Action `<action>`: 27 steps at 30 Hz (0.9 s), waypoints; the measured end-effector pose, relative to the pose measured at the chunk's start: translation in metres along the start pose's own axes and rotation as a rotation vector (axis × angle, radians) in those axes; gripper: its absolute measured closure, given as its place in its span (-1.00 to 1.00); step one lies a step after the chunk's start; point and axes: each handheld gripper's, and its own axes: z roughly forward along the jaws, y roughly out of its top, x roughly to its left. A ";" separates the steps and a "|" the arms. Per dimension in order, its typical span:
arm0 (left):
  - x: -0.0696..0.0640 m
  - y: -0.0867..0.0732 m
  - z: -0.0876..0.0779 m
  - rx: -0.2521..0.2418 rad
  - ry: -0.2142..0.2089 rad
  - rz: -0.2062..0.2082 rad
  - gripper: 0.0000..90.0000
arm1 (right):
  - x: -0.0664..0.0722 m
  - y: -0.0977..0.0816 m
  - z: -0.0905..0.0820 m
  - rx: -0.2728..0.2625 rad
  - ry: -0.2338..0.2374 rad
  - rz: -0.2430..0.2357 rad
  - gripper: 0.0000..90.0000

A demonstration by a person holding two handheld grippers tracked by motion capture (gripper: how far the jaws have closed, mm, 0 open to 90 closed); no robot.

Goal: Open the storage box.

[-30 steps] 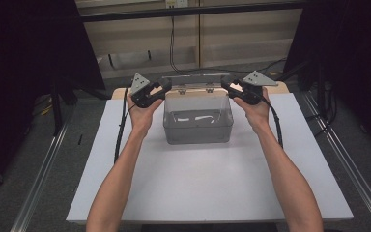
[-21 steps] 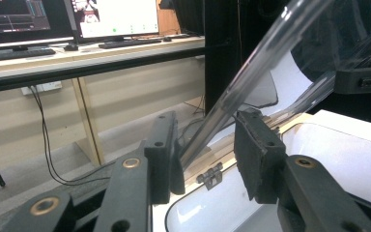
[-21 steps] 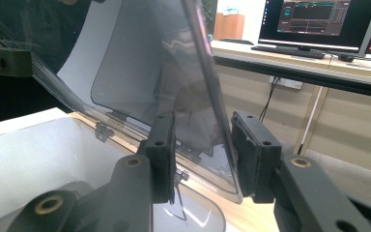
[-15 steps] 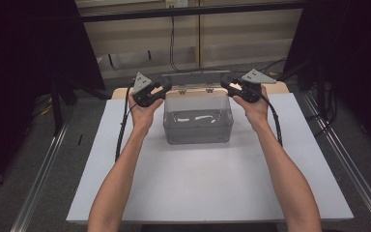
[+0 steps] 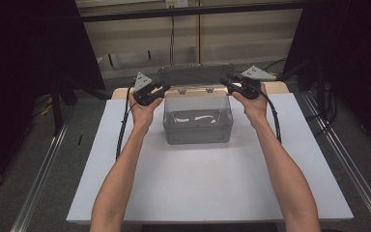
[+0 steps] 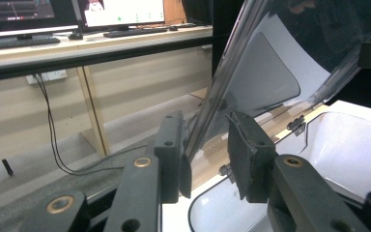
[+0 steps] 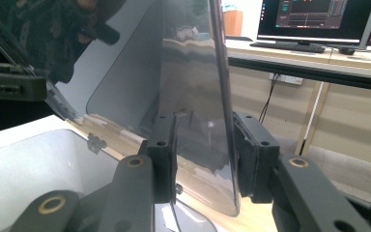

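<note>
A clear plastic box (image 5: pixel 198 123) stands at the back of the white board (image 5: pixel 198 188), its hinged clear lid (image 5: pixel 195 75) raised nearly upright behind it. My left gripper (image 5: pixel 162 89) grips the lid's left end and my right gripper (image 5: pixel 227 84) its right end. In the left gripper view the lid (image 6: pixel 270 72) has its rim between the jaws of my left gripper (image 6: pixel 206 154), which have just been closing on it. The right gripper view shows my right gripper (image 7: pixel 205 154) shut on the lid (image 7: pixel 188 72), with the box (image 7: pixel 29 164) below.
A small white thing lies inside the box (image 6: pixel 348 154). Behind the table is a wooden desk (image 6: pixel 96 43) with monitors and hanging cables (image 5: pixel 172 34). Metal rails (image 5: pixel 43 169) run along both sides of the board, which has free room in front.
The lid has swung a little further up and back with both grippers on its ends. The hands have hardly shifted.
</note>
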 end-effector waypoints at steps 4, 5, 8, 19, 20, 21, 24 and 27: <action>0.002 0.000 0.000 0.005 0.008 0.006 0.58 | -0.001 0.001 0.002 -0.001 -0.004 0.007 0.41; 0.002 0.000 0.001 0.001 0.009 0.001 0.59 | -0.001 0.000 0.002 0.001 -0.004 0.010 0.41; 0.002 0.000 0.002 -0.004 0.013 -0.005 0.60 | -0.001 -0.001 0.003 -0.010 -0.005 0.024 0.41; 0.005 0.002 0.004 0.010 0.012 0.007 0.62 | -0.007 -0.015 0.011 0.027 -0.005 0.057 0.40; 0.005 0.002 0.005 0.009 0.015 0.005 0.62 | -0.008 -0.016 0.011 0.032 -0.006 0.058 0.42; 0.006 0.002 0.005 0.007 0.012 0.002 0.63 | -0.010 -0.017 0.011 0.032 -0.005 0.067 0.44; 0.007 0.002 0.006 0.009 0.013 0.003 0.64 | -0.013 -0.020 0.011 0.034 -0.001 0.081 0.48; 0.007 0.002 0.006 0.008 0.009 -0.007 0.64 | -0.013 -0.022 0.012 0.039 0.003 0.081 0.50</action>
